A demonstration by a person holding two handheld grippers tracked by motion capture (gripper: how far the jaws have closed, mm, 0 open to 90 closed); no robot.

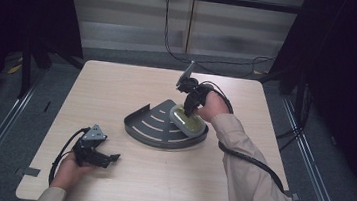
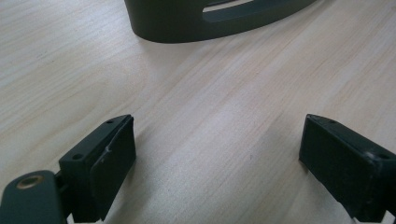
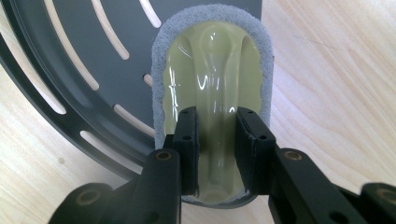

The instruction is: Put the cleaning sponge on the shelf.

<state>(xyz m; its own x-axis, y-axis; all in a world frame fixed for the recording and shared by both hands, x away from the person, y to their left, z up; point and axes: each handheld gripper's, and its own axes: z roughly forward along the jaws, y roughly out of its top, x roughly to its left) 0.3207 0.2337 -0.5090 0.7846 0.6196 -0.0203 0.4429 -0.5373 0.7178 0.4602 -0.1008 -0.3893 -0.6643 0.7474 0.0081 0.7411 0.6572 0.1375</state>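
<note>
Right gripper [image 3: 215, 135] found clamped on the raised centre ridge of the scrubber pad [image 3: 212, 84], held just ahead of the jaws over the slotted tray [image 3: 70, 70]. Judged at risk of slipping on the glossy ridge. Farther off, left gripper [image 2: 217, 154] noted with jaws wide apart, holding nothing, tray well ahead.

No writing, label, brand or number can be read anywhere in these pictures. Every surface in sight carries no legible mark or sign.

Yellow-green scrubber [image 3: 212, 93] (grey felt-edged) — flat on slotted tray [image 3: 79, 60].
</note>
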